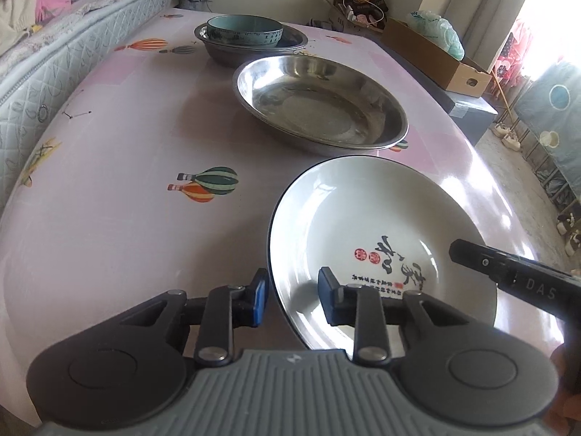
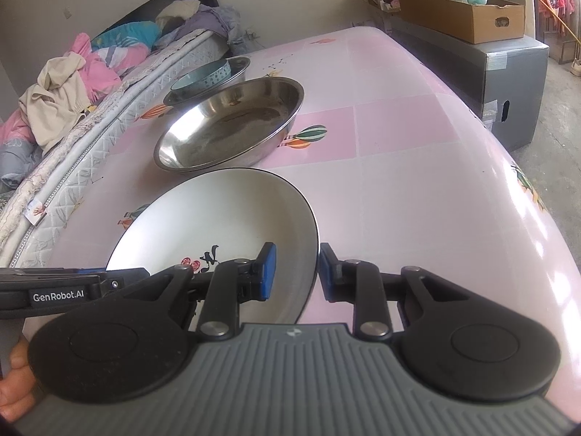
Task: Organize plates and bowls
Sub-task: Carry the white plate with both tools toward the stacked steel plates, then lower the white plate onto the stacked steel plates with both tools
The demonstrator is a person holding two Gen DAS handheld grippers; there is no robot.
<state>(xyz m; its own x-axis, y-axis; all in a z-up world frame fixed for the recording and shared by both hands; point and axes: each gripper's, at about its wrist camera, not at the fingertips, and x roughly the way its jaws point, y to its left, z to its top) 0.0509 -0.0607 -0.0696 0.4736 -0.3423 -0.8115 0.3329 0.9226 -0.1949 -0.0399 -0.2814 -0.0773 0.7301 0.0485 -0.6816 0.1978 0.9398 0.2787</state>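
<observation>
Both tools straddle opposite edges of the white plate (image 1: 366, 239), which lies on the pink worktop (image 1: 109, 218) directly ahead of them. The left tool (image 1: 293, 296) has its pads apart, one outside the rim and one over the plate's inner face; the right tool (image 2: 297, 272) likewise stands apart around the rim, not yet clamped. Beyond the plate sits the steel dish (image 1: 321, 103), and farther ahead the teal bowl (image 1: 244, 31) rests inside a steel basin (image 1: 218, 51). The likely risk: the glazed rim is slick and sloped, so closing too shallow could let the plate slide out or tip, and uneven lifting between the two tools could knock it against the steel dish just ahead.
</observation>
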